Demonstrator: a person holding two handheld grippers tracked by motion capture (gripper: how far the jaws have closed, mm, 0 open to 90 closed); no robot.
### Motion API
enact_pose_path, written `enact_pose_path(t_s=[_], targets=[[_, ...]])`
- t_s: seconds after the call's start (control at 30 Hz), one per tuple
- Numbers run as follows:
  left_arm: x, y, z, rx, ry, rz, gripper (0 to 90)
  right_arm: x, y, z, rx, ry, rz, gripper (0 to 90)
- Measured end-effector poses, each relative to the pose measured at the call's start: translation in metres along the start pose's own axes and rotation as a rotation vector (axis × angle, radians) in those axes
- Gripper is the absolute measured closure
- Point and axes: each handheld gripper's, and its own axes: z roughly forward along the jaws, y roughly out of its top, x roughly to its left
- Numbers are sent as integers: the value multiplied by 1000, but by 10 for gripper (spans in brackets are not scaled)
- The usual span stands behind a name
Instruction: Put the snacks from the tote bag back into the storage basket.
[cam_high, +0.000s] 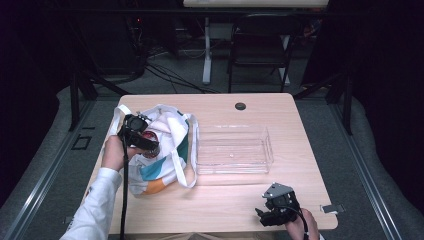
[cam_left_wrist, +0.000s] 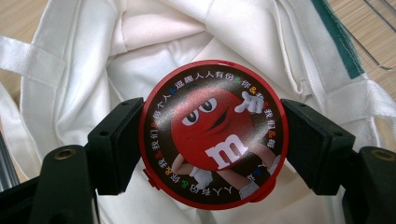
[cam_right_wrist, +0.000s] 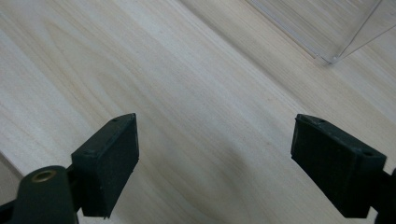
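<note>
With my left gripper (cam_left_wrist: 212, 140) I am pinching the red tin (cam_left_wrist: 214, 134) over the open bag (cam_left_wrist: 140, 42), jaws pressed on its rim, likely lifting it out for the clear tray (cam_high: 233, 150), while my right gripper (cam_right_wrist: 229, 163) is idling spread above the bench (cam_right_wrist: 187, 93).

A round red tin (cam_left_wrist: 214, 135) (cartoon candy face on its lid) sits clamped between the left gripper (cam_left_wrist: 212, 140) jaws, over the white tote bag (cam_left_wrist: 84, 84).
</note>
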Motion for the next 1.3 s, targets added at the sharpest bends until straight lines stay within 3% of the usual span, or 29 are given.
enact_pose_path(t_s=[0.57, 1.3], targets=[[1, 8, -8, -7, -12, 8, 260, -1, 0, 0, 0, 0, -1, 147], [-4, 34, -40, -37, 8, 39, 260, -1, 0, 0, -2, -2, 2, 147]])
